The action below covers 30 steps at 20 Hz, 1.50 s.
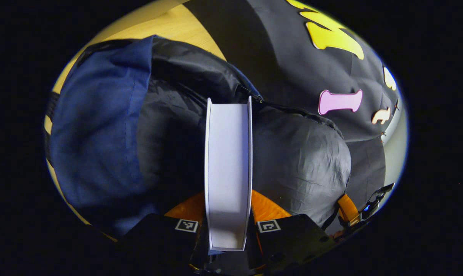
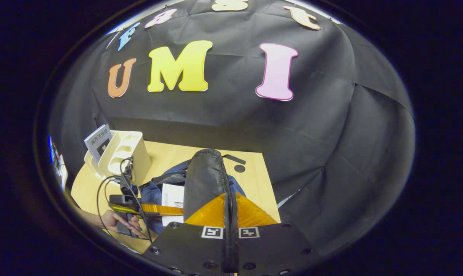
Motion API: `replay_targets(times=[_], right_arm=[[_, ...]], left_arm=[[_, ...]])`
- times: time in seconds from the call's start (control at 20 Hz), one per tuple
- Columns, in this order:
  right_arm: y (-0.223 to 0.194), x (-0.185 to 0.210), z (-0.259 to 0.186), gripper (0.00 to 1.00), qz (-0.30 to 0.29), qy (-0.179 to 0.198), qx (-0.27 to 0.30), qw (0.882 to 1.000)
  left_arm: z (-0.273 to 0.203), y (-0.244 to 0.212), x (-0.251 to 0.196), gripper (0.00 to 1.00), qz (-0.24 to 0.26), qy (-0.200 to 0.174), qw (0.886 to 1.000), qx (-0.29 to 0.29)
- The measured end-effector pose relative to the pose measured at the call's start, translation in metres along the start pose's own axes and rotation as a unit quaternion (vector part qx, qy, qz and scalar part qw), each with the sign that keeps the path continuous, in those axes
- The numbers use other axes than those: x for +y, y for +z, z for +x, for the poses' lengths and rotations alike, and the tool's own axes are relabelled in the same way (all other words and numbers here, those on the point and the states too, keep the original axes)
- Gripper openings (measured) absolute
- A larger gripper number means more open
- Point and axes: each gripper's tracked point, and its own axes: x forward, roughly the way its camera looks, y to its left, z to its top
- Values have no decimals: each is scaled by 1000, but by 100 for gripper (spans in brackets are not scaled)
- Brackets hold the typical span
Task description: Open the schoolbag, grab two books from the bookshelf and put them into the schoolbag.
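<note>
In the left gripper view, my left gripper is shut on a white book, held edge-on with its far end over the mouth of the open schoolbag, which is blue outside with black lining. In the right gripper view, my right gripper is shut on the bag's black flap and holds it raised. To the left, a hand holds the left gripper with the book at the bag's opening. A white bookshelf at the back left holds one more book.
The bag lies on a wooden table against the black cloth wall. A small black round thing lies behind the bag. Cables run from the left gripper past the bookshelf.
</note>
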Motion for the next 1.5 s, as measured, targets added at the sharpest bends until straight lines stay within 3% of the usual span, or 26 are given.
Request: replay_targets(times=[0.05, 0.1, 0.2, 0.25, 0.3, 0.4, 0.5, 0.6, 0.85, 1.15, 1.35, 1.5], right_arm=[[0, 0, 0, 0, -1, 0, 1, 1000], [0, 1, 1, 0, -2, 1, 1, 1000], [-2, 2, 5, 0, 1, 3, 4, 1000], [-3, 4, 6, 0, 1, 3, 6, 1000], [-3, 6, 7, 0, 1, 6, 7, 1000], [-2, 10, 9, 0, 0, 9, 8, 1000], [-2, 11, 10, 0, 0, 9, 7, 1000], [-2, 13, 11, 0, 0, 9, 7, 1000], [-3, 25, 13, 0, 0, 16, 5, 1000], [0, 38, 9, 0, 3, 20, -3, 1000], [-4, 43, 4, 0, -5, 13, -7, 1000], [-10, 46, 4, 0, -5, 9, -2, 1000]], left_arm=[[2, 0, 1, 50, -6, 2, 1000, 4], [7, -1, 8, 44, -4, 21, 1000, 5], [11, -2, 21, 48, 7, 54, 998, 13], [10, -2, 27, 70, 3, 67, 998, 19], [13, -4, 32, 68, -2, 86, 996, 30], [10, -6, 38, 77, -11, 104, 994, 44], [7, -8, 38, 81, 14, 146, 988, 50], [0, -13, 40, 85, 44, 203, 976, 63], [-50, 4, 22, 89, 172, 318, 929, 81], [-119, 38, -4, 89, 314, 379, 869, 49], [-174, 61, -38, 89, 327, 381, 865, -12], [-227, 90, -59, 89, 340, 390, 853, -71]])
